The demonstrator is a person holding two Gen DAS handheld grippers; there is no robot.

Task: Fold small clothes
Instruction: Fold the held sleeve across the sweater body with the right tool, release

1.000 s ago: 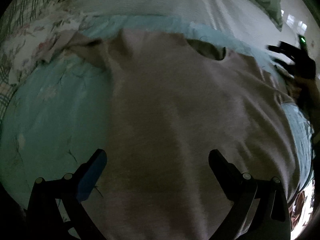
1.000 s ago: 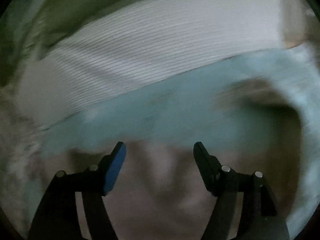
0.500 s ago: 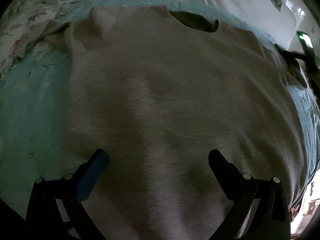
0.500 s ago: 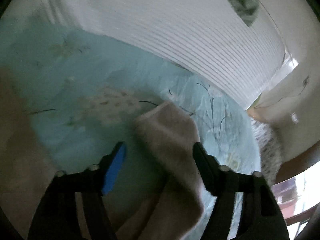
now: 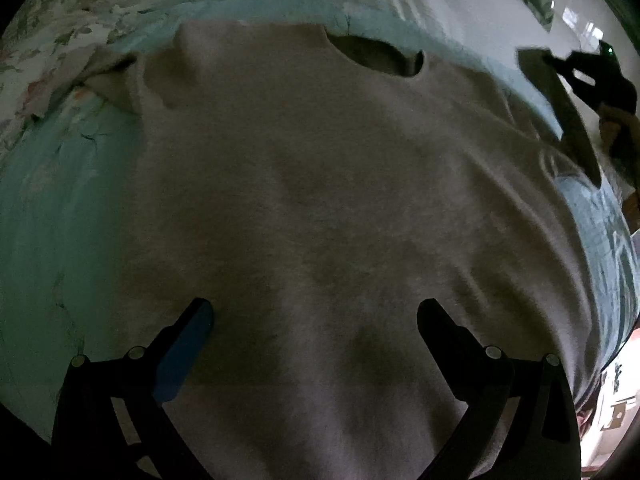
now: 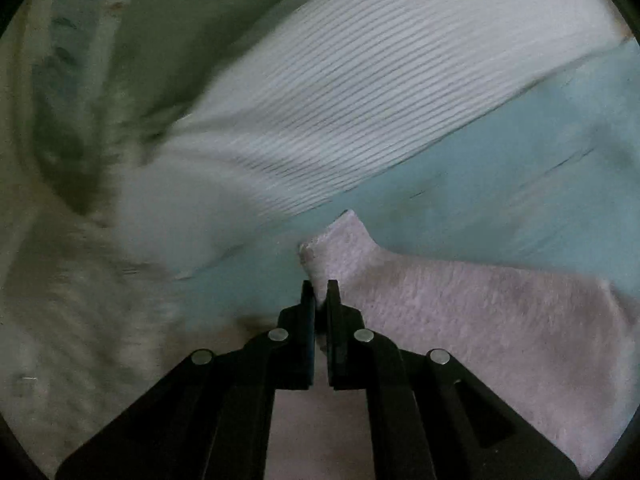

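Pale pinkish-grey fleecy sweater (image 5: pixel 320 200), soft and fuzzy with a scooped neck opening, lies spread flat on the light teal floral bedsheet (image 5: pixel 60 208) of a bed, its far sleeve lifted off the sheet. Left tongs (image 5: pixel 316 320) hover over the lower body of the garment with jaws wide apart, holding nothing. Right tongs (image 6: pixel 320 294) are pinched closed on the sleeve's cuff (image 6: pixel 336 240), beside a white ribbed blanket (image 6: pixel 360 100).

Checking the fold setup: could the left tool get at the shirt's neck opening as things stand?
Probably yes. The left tool hangs open over the shirt, and nothing lies between it and the neck opening; the right tool holds the sleeve off to one side.
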